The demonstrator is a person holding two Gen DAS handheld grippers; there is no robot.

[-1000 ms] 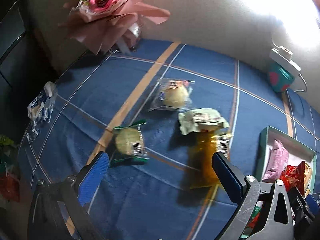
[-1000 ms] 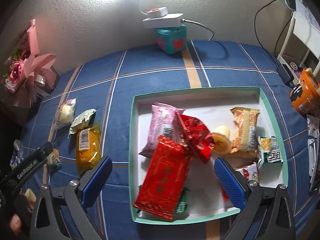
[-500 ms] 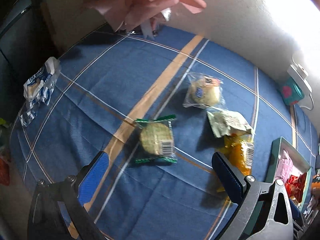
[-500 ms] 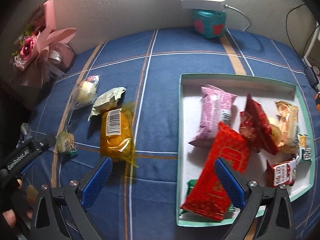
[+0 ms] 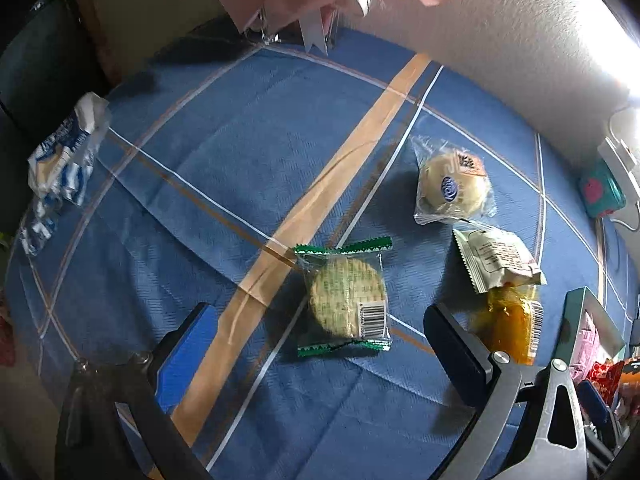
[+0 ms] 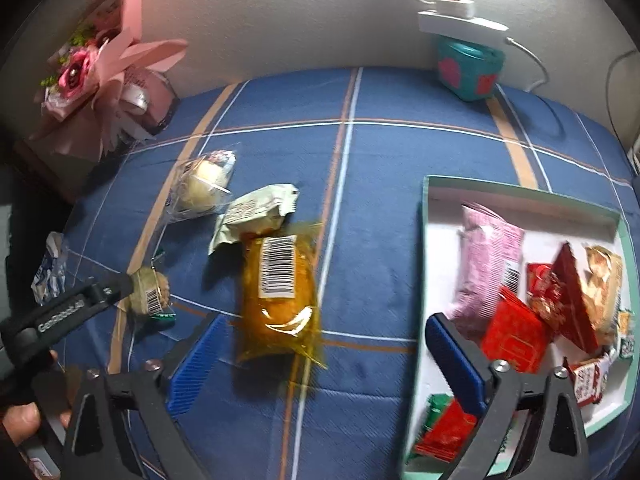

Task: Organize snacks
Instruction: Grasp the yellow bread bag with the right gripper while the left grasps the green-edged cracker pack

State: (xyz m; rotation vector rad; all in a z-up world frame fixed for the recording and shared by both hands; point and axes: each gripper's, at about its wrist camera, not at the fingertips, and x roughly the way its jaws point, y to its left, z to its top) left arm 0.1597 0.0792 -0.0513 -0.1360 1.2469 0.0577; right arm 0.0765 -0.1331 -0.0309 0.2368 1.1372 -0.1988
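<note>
A round biscuit in a green-edged clear wrapper (image 5: 347,298) lies on the blue checked cloth, between and just beyond the blue pads of my open left gripper (image 5: 320,344). Beyond it lie a clear-wrapped bun (image 5: 452,188), a pale green packet (image 5: 498,258) and an orange snack pack (image 5: 510,324). In the right wrist view the orange pack (image 6: 280,296) lies just beyond my right gripper (image 6: 324,360), whose jaws stand wide and are closing with nothing between them. The teal-rimmed tray (image 6: 426,240) at right holds several red, pink and gold packets.
A pink bouquet (image 6: 104,80) stands at the back left corner. A teal box (image 6: 468,68) carrying a white power strip sits by the wall. A crumpled blue-and-white wrapper (image 5: 60,160) lies at the cloth's left edge. A hand (image 6: 24,420) holds the left gripper's handle.
Both grippers have moved left and lower. The biscuit now lies between the left pads; the orange pack has come in front of the right gripper, the tray sliding to its right.
</note>
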